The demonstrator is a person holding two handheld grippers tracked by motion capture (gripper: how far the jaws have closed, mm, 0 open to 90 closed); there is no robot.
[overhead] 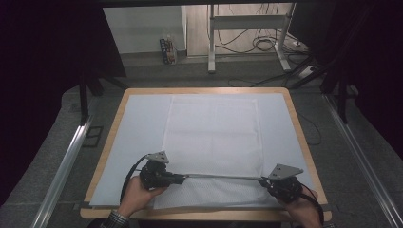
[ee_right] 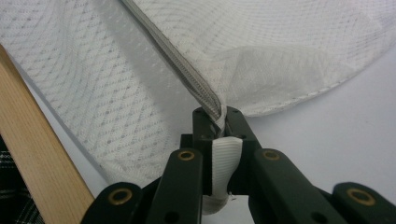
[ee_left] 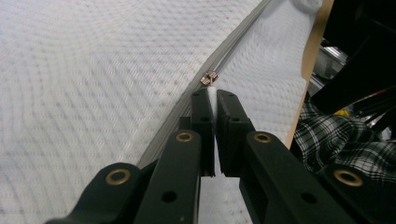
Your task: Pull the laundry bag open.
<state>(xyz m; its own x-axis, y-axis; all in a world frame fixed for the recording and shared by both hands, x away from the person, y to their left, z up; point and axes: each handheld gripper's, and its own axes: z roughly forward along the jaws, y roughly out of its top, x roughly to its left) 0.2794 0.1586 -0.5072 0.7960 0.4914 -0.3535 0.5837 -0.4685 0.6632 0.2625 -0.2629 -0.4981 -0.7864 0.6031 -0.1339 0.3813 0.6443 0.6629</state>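
Observation:
A white mesh cloth (overhead: pixel 211 133) lies flat on the table, and a grey zipper (overhead: pixel 223 177) runs across its near edge. My left gripper (overhead: pixel 183 178) is at the zipper's left end. In the left gripper view its jaws (ee_left: pixel 214 95) are shut on a thin white pull tab just behind the small metal slider (ee_left: pixel 209 77). My right gripper (overhead: pixel 263 181) is at the zipper's right end. In the right gripper view it (ee_right: pixel 217 114) is shut on the zipper's end and a white ribbon loop (ee_right: pixel 224 163). The zipper (ee_right: pixel 173 60) stretches taut between the two grippers.
The cloth rests on a pale sheet (overhead: pixel 138 133) that covers a wooden table (overhead: pixel 304 142). Metal rails (overhead: pixel 66 161) flank the table on the floor. A desk frame with cables (overhead: pixel 247 42) stands beyond the far edge. A plaid sleeve (ee_left: pixel 345 135) is near the table's front edge.

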